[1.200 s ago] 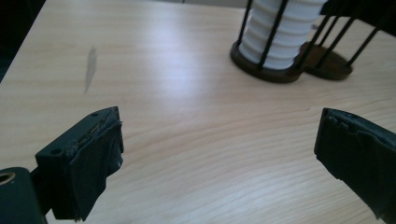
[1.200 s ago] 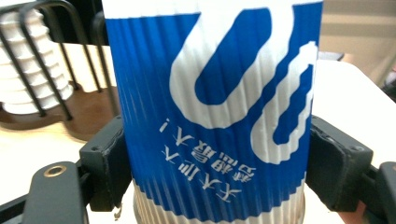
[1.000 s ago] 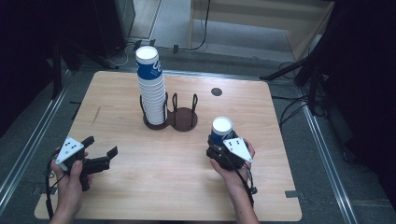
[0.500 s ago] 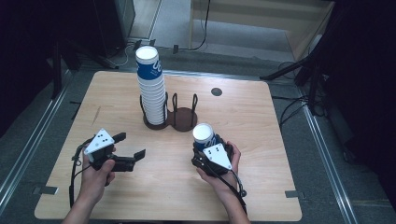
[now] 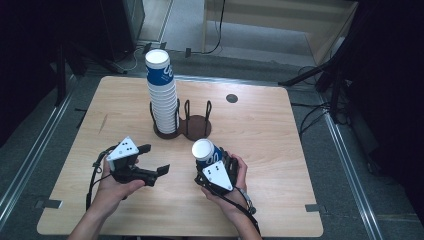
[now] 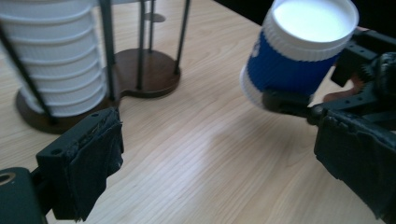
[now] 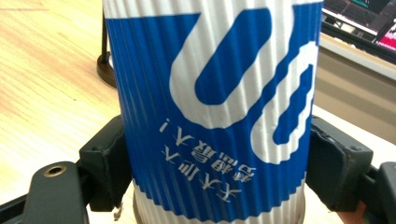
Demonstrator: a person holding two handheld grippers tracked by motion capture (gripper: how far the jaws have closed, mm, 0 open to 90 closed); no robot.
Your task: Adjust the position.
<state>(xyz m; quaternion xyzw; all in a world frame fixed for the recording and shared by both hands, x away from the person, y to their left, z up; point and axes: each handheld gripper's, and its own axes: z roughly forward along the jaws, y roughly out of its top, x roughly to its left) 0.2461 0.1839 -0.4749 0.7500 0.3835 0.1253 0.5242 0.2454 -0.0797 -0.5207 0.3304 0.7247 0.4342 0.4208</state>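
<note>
A blue-and-white ribbed paper cup (image 5: pixel 205 151) is held just above the table, white end up, with my right gripper (image 5: pixel 209 164) shut on its sides. In the right gripper view the cup (image 7: pixel 215 107) sits between both black jaws, its print upside down. My left gripper (image 5: pixel 154 160) hovers to its left, open with nothing between its jaws. The left gripper view looks between those wide jaws (image 6: pixel 224 163) at the cup (image 6: pixel 299 51), tilted ahead to the right. A tall stack of the same cups (image 5: pixel 162 95) stands in a dark wire holder (image 5: pixel 197 127).
The holder's second round base (image 6: pixel 149 70) has no cups in it and lies just beyond the held cup. A small dark disc (image 5: pixel 231 98) sits near the table's far edge. Bare wood table (image 5: pixel 270 150) spreads to the right. Cables trail on the floor around.
My left gripper has moved right, toward the table's middle. My right gripper has carried the cup left and nearer the front edge, so the two now stand close together.
</note>
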